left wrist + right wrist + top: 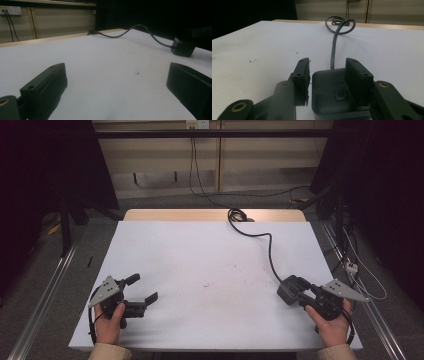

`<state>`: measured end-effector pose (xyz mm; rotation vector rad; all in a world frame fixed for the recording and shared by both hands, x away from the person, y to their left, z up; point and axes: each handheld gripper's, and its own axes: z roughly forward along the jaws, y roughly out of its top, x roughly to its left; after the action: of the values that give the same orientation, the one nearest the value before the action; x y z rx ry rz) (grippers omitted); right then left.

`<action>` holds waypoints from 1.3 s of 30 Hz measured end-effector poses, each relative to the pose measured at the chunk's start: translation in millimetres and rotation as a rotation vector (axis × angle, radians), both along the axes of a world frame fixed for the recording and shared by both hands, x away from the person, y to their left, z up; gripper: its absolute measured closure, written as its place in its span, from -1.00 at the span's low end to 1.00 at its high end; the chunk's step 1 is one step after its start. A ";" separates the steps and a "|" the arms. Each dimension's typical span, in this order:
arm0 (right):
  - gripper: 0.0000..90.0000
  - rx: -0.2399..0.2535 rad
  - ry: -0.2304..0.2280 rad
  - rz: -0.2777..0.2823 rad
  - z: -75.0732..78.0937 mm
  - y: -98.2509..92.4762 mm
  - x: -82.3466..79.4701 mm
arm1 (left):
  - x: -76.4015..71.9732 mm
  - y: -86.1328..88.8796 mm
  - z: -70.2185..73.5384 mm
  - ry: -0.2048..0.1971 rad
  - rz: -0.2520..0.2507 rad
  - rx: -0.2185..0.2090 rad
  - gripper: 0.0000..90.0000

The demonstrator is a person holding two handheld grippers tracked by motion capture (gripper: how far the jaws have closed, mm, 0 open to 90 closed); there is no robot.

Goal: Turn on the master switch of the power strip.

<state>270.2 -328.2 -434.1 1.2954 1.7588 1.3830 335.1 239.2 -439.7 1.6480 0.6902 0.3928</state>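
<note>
Right claw [327, 75] straddles dark boxy adapter [332, 92], corded.

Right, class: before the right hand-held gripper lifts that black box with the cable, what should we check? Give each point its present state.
1. Right hand-held gripper straddles the black box: ok.
2. Jaws actually pressing on the box: cannot tell; a gap shows at the left jaw.
3. Cable free of snags: cannot tell; it loops at the table's far edge.
4. Left hand-held gripper open and well apart from the box: ok.
5. Box resting flat on the table: ok.
</note>
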 end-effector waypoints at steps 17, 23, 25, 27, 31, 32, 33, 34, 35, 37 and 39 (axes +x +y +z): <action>-0.03 0.012 0.002 -0.006 -0.5 0.1 1.1 | 0.3 -0.1 0.1 0.002 0.001 0.004 -0.94; -0.07 0.015 0.003 -0.006 -0.5 0.2 1.1 | 0.4 -0.2 0.1 0.002 0.001 0.004 -0.94; -0.10 0.017 0.005 -0.007 -0.5 0.3 1.0 | 0.4 -0.2 0.0 0.004 0.002 0.001 -0.94; -0.12 0.015 0.002 -0.009 -0.5 0.5 0.6 | 0.2 0.0 0.1 0.002 0.000 0.006 -0.94; -0.21 0.011 0.000 -0.008 -0.3 1.8 0.4 | -0.3 -0.2 0.3 0.003 0.003 -0.006 -0.94; -0.22 0.007 -0.002 -0.007 -0.4 2.2 0.2 | -0.2 -0.2 0.4 0.002 0.003 -0.006 -0.94; -0.24 0.005 -0.005 -0.005 -0.6 2.6 0.1 | 0.0 0.0 0.5 0.001 0.002 -0.001 -0.94; -0.27 0.004 -0.004 -0.002 -0.7 3.1 0.1 | 0.2 -0.3 0.5 0.001 0.000 -0.002 -0.94; -0.31 0.005 -0.002 -0.002 -0.8 3.6 -0.1 | 0.3 -0.4 0.4 0.002 0.000 0.000 -0.94; -0.38 0.004 0.001 0.003 -1.4 4.1 -0.3 | 0.4 -0.6 0.3 0.002 -0.001 0.002 -0.94; -0.45 0.002 0.002 0.009 -2.1 4.6 -0.7 | 0.4 -0.3 0.3 0.002 -0.002 0.002 -0.94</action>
<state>269.5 -323.7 -436.2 1.2914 1.7671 1.3900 335.5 238.9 -439.4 1.6511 0.6897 0.3913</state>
